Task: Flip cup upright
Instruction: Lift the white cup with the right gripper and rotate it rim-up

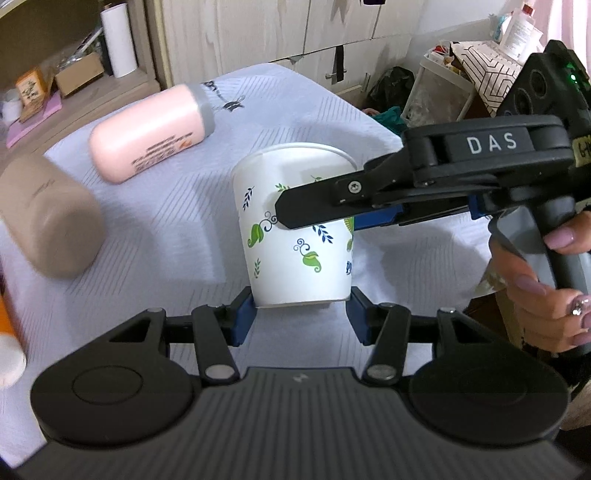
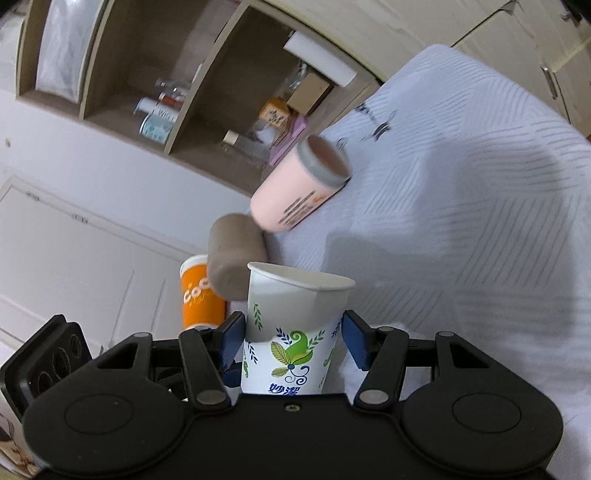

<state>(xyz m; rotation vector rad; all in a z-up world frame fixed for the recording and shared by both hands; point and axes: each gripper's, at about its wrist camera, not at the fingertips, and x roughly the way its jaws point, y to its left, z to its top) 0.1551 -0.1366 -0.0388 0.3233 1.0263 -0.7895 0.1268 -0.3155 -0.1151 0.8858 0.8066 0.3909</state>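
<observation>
Two grippers are flanking the upright cup (image 1: 295, 229): right gripper (image 1: 314, 218) is clamping its wall, left gripper (image 1: 301, 314) is standing apart at its base, so over-squeezing risks crushing or tipping it on the soft bed (image 1: 406, 236).

Premises: a home, prob. a bedroom or living room doubling as storage. Evidence follows. A padded surface w/ a white quilted cover (image 1: 303, 110) is serving as the work area. Pale wood-grain cupboard doors (image 1: 258, 29) are running along the wall at 12 o'clock. An open wooden shelf unit (image 2: 207, 74) is standing at 10 o'clock, holding a white paper roll (image 1: 119, 42), a cardboard box (image 1: 78, 74) and small bottles (image 2: 157, 118). Toiletry-type items, a pink bottle (image 1: 151, 133) and a tan bottle (image 1: 48, 218), are lying on the cover. At 2 o'clock, a white plastic bin (image 1: 439, 92) is sitting among mixed household clutter.
</observation>
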